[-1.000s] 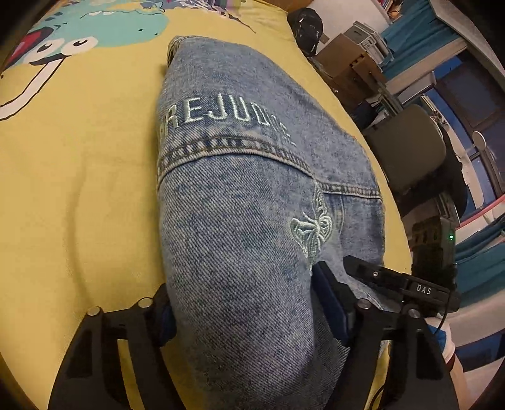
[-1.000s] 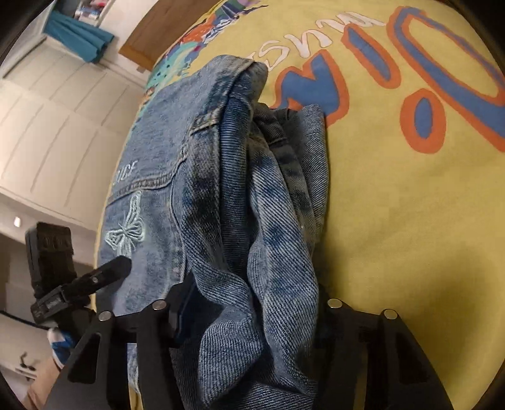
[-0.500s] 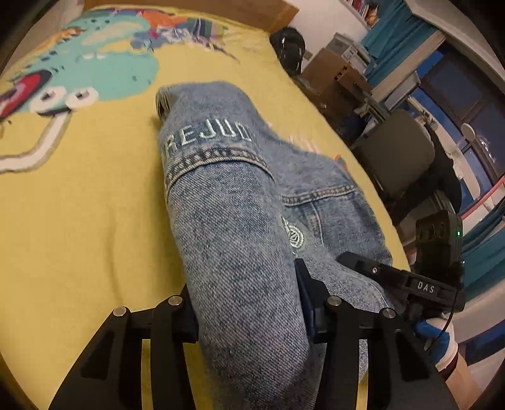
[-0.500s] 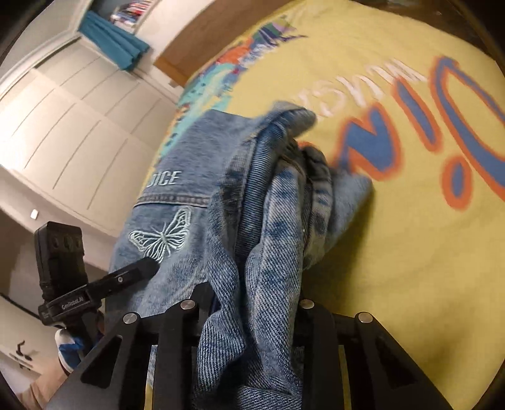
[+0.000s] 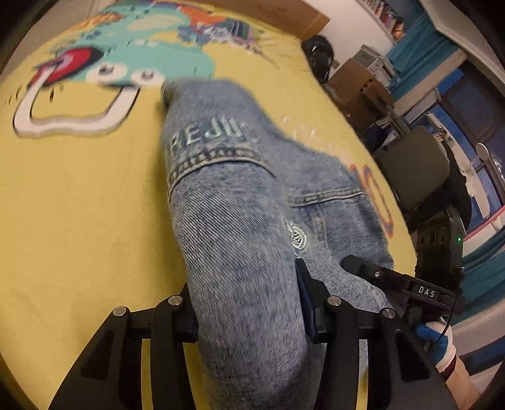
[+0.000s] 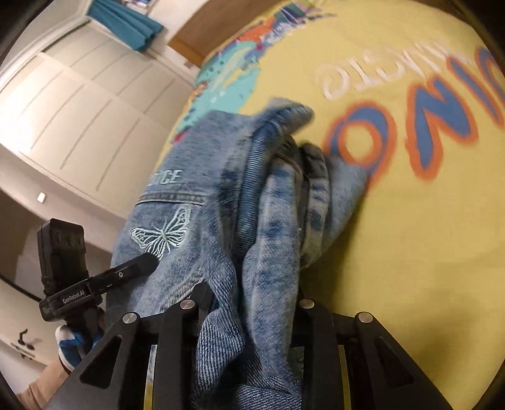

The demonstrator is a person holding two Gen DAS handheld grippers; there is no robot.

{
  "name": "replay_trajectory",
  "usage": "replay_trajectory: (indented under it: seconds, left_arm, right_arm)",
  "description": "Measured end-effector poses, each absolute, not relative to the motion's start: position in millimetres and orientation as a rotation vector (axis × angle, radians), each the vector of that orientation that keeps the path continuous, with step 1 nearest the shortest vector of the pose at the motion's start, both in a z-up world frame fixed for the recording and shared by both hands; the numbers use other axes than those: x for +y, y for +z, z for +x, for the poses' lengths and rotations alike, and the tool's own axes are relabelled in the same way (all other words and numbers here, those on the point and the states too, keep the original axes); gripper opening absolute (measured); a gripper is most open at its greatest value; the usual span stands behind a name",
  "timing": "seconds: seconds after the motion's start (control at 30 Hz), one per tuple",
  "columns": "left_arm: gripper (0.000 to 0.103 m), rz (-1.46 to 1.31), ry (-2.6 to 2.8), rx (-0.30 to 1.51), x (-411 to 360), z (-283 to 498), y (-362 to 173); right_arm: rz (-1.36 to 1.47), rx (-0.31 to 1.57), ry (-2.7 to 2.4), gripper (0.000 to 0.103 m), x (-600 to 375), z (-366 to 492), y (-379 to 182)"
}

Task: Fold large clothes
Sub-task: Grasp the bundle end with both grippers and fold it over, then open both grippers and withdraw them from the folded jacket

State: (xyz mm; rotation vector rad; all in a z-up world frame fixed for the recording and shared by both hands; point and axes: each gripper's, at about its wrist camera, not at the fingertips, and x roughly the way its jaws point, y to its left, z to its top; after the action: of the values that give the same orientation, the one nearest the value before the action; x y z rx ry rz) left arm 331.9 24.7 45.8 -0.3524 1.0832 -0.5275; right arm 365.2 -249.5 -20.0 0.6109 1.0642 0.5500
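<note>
A light-washed denim jacket (image 5: 233, 202) with embroidered lettering and a butterfly (image 6: 162, 233) lies folded lengthways on a yellow printed bedspread (image 5: 79, 205). My left gripper (image 5: 249, 302) is shut on the thick near end of its left side, denim bulging between the jaws. My right gripper (image 6: 249, 299) is shut on the bunched folds (image 6: 277, 227) of its right side. Both near ends are lifted off the bed while the far part trails on the cover. Each gripper shows in the other's view beside the jacket.
The bedspread carries a cartoon print (image 5: 126, 63) and large blue-orange letters (image 6: 442, 120). A wooden headboard (image 5: 284, 12) lies beyond. Boxes (image 5: 356, 75) and a chair (image 5: 419, 170) stand past the bed's right edge; white wardrobe doors (image 6: 79, 110) stand on the other side.
Both grippers closed on the jacket's near end, then drew back and lifted slightly, dragging the denim toward me. The jacket looks shorter and more bunched, with more of the bedspread showing beyond it.
</note>
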Motion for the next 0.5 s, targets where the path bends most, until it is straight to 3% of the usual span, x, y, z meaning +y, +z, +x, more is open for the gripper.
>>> replay_trajectory:
  seconds: [0.2, 0.27, 0.5]
  left_arm:
    - [0.049, -0.383, -0.510, 1.109, 34.1, 332.9, 49.0]
    - [0.049, -0.370, -0.499, 1.103, 38.4, 330.5, 54.2]
    - [0.049, -0.345, -0.430, 1.078, 49.8, 308.0, 70.3]
  right_arm:
    - [0.743, 1.043, 0.525, 0.041, -292.9, 351.3, -38.0]
    - [0.770, 1.044, 0.499, 0.051, -308.5, 346.4, -42.0]
    - [0.689, 1.030, 0.411, 0.052, -322.7, 321.6, -15.0]
